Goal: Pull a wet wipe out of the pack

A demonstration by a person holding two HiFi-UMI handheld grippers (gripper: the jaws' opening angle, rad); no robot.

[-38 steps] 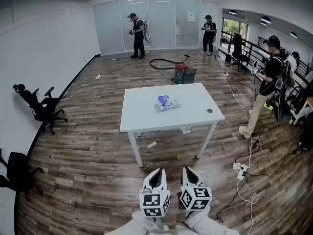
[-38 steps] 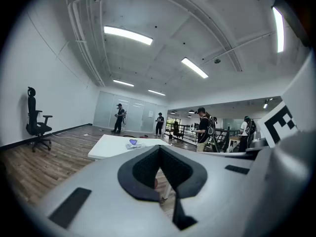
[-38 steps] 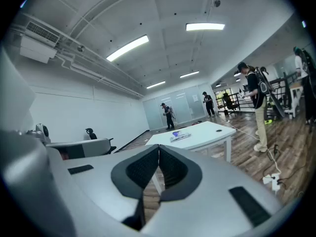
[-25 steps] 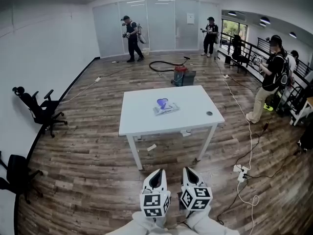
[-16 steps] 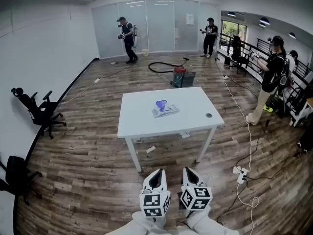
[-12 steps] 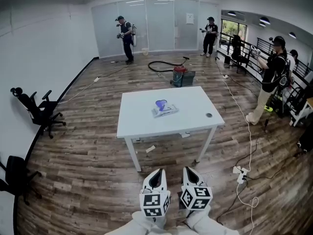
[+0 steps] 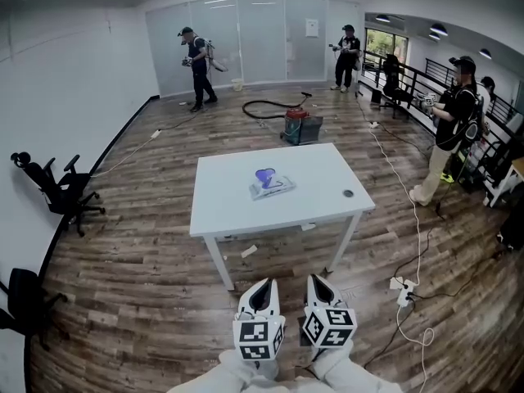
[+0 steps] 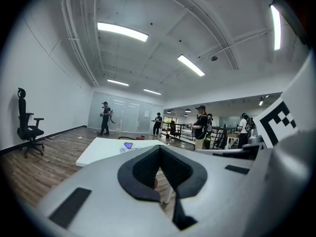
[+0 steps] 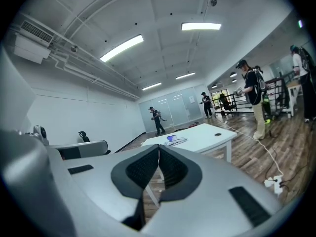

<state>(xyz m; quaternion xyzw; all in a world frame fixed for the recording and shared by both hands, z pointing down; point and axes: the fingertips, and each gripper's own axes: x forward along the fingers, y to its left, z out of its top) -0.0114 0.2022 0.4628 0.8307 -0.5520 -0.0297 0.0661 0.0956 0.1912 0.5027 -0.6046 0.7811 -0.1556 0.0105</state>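
Observation:
The wet wipe pack [image 7: 270,185], pale with a purple lid, lies near the middle of the white table [image 7: 319,199], a few steps ahead of me. Both grippers are held close to my body at the bottom of the head view, far short of the table. My left gripper [image 7: 263,286] is shut with nothing in it. My right gripper [image 7: 318,282] is shut too, also empty. In the left gripper view the pack [image 8: 129,145] shows small beyond the closed left gripper [image 8: 159,150]. In the right gripper view the pack [image 9: 175,140] lies on the table [image 9: 210,132] past the right gripper [image 9: 159,148].
Wooden floor lies between me and the table. Two office chairs [image 7: 54,188] [image 7: 20,298] stand at the left wall. A vacuum [image 7: 295,124] and hose lie behind the table. Cables and a power strip [image 7: 404,288] trail on the right. People stand at the back [image 7: 195,56] and right [image 7: 449,124].
The table has shifted slightly left in the head view. The person at the back left has walked further left. Both grippers stay shut in the same place.

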